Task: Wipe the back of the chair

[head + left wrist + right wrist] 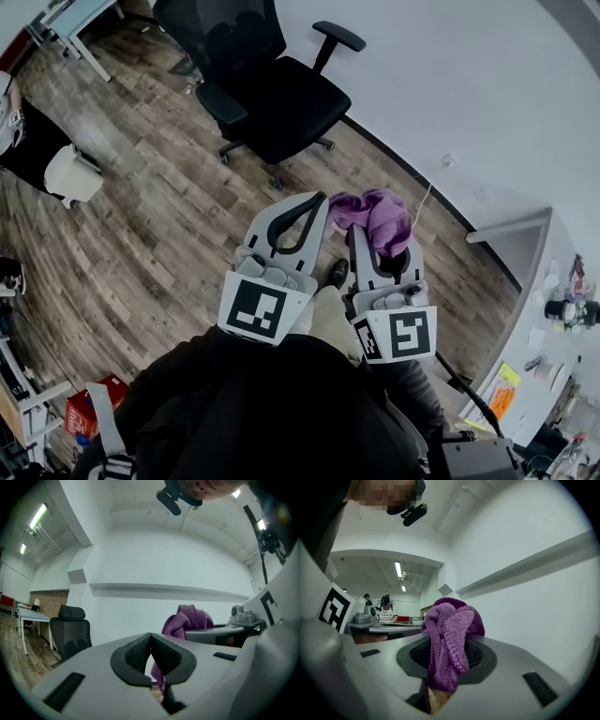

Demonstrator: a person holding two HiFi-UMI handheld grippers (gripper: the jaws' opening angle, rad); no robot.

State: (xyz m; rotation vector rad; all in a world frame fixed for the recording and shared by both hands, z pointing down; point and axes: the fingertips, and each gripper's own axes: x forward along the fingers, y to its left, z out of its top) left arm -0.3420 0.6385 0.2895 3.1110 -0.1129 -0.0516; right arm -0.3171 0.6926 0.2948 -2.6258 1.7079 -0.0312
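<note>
A black office chair (258,80) with armrests stands on the wood floor ahead of me, its back toward the far left; it also shows small in the left gripper view, the chair (69,632) at lower left. My right gripper (373,217) is shut on a purple cloth (375,216), which bunches over its jaws; the cloth (451,639) fills the middle of the right gripper view. My left gripper (314,202) is shut with nothing between its jaws, just left of the cloth (187,620). Both grippers are held well short of the chair.
A white wall (450,84) with a dark skirting runs behind the chair. A white desk (80,23) stands far left, a person (37,150) in black sits at the left edge, and a cluttered table (553,347) is at the right. A red box (89,408) lies lower left.
</note>
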